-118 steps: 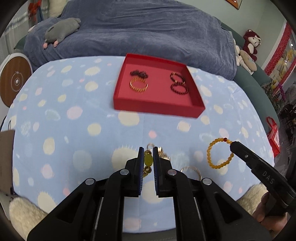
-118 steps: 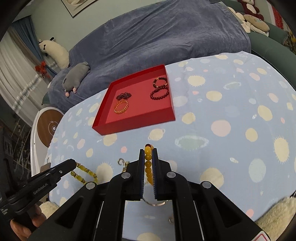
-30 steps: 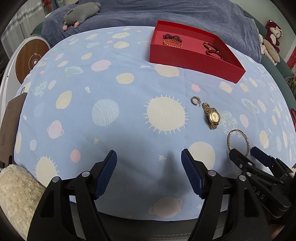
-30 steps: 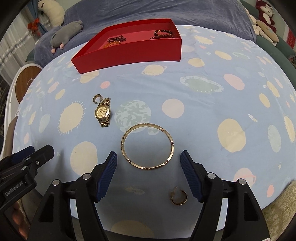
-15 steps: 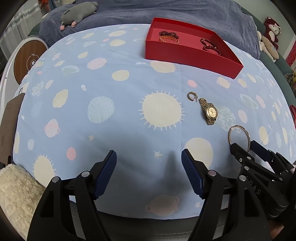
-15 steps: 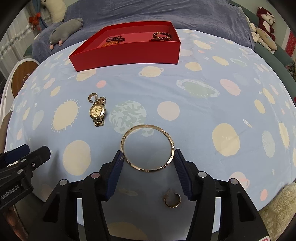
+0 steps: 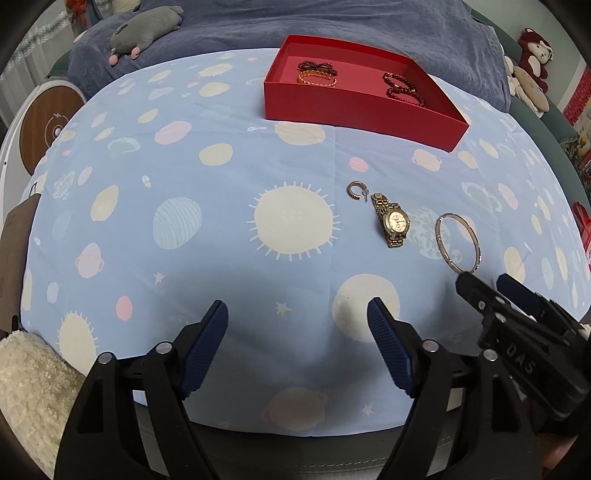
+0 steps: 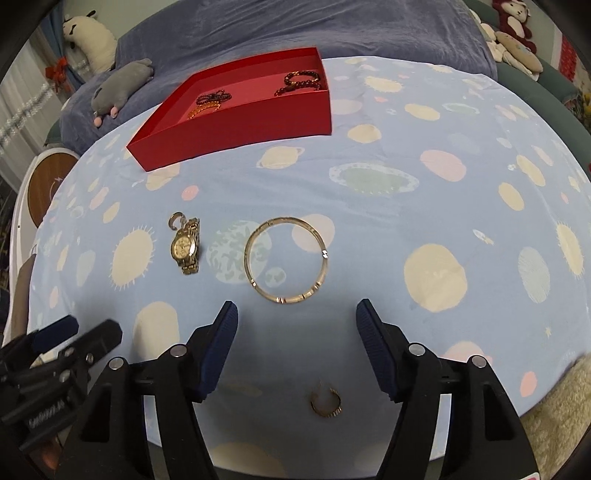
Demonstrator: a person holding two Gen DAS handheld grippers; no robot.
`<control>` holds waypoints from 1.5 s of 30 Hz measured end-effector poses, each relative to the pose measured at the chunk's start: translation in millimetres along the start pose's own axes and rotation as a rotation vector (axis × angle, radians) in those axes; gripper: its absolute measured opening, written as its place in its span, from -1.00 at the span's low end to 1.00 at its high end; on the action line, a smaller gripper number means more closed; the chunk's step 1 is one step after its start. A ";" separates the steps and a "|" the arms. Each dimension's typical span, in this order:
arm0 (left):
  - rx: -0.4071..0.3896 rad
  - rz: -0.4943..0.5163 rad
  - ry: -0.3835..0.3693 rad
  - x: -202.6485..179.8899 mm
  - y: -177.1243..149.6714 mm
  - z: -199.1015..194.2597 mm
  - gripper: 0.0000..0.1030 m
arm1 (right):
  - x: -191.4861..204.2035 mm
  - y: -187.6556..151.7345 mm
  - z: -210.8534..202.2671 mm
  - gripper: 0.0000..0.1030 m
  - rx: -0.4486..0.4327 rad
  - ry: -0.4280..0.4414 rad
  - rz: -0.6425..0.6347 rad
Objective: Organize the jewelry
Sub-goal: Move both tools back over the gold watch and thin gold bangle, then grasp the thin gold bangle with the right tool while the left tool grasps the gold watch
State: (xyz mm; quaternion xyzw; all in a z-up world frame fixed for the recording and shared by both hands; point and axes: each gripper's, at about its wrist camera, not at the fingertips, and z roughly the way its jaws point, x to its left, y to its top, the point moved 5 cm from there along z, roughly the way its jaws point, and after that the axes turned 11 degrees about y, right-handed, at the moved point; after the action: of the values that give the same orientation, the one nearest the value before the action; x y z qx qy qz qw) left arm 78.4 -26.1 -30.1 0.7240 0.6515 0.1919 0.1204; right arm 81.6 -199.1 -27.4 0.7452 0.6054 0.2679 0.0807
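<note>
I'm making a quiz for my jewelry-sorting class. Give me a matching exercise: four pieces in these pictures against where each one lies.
Things:
1. gold watch
2. gold bangle
3. dark red bead bracelets
4. gold hoop earring

Places:
A. inside the red tray
B. on the cloth nearest the camera, between the right tool's arms
C. on the cloth, just ahead of the right tool's open tips
D. on the cloth beside a small silver hoop earring

Pairs: 1-D, 2-C, 3-A, 4-B

Bg: table w/ light-blue planet-print cloth, sofa behind under dark blue blanket. Grey plush lying on it, left side. Monkey plush + other soft toys far right. Round wood-top unit at left, white curtain behind it.
</note>
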 end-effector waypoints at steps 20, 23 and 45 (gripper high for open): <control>0.008 -0.002 -0.052 -27.6 26.0 6.6 0.45 | -16.9 14.4 8.3 0.04 -0.015 -0.052 -0.020; 0.002 0.013 -0.067 -43.8 34.7 7.5 0.45 | -24.5 10.3 3.2 0.04 -0.017 -0.053 -0.004; 0.048 0.045 -0.086 -73.7 51.4 34.5 -0.58 | -28.6 6.6 -3.2 0.04 -0.022 -0.035 0.039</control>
State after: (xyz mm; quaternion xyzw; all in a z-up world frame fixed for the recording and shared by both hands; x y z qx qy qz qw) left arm 133.8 -102.7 -48.1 0.7487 0.6337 0.1476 0.1268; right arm 82.1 -228.4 -30.4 0.7603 0.5864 0.2629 0.0943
